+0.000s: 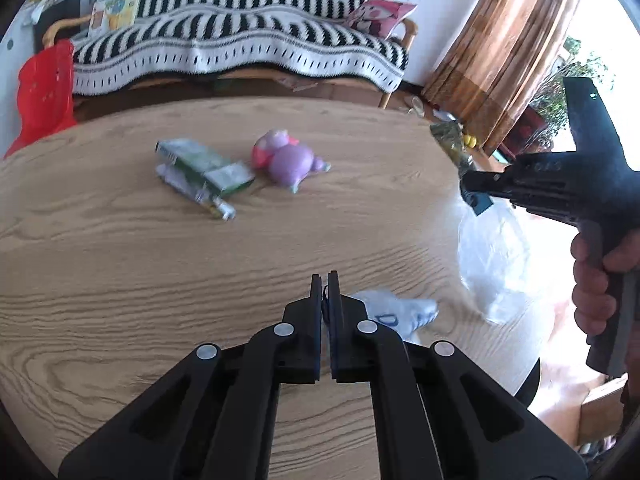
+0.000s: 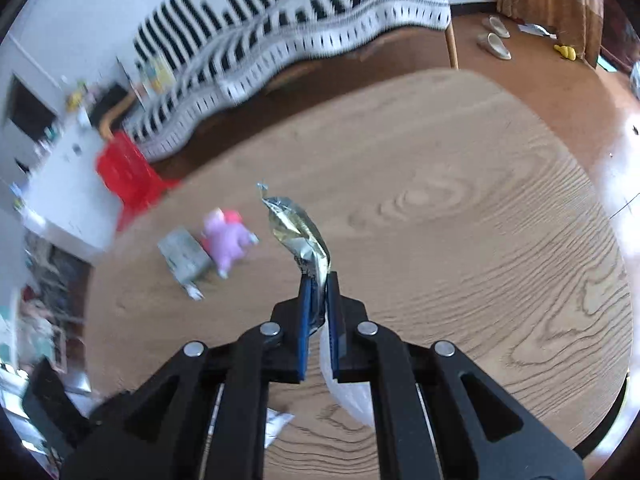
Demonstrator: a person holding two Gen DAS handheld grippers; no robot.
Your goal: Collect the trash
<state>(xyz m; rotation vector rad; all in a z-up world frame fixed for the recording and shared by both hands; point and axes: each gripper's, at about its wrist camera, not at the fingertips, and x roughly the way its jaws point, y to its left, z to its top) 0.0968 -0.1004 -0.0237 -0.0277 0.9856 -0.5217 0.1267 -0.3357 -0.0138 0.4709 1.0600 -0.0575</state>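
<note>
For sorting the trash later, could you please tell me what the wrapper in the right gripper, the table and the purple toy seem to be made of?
Wrapper: probably metallised foil film; it is shiny, silvery-gold and sharply creased.
Table: wood or a wood-look laminate; it has bold printed-looking grain and a matte finish.
Purple toy: likely smooth plastic or vinyl; it is rounded with a soft sheen, though blurred.

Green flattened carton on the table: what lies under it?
Under the green flattened carton a pale crumpled wrapper pokes out toward the camera, resting on the wooden table; its covered part cannot be seen.
</note>
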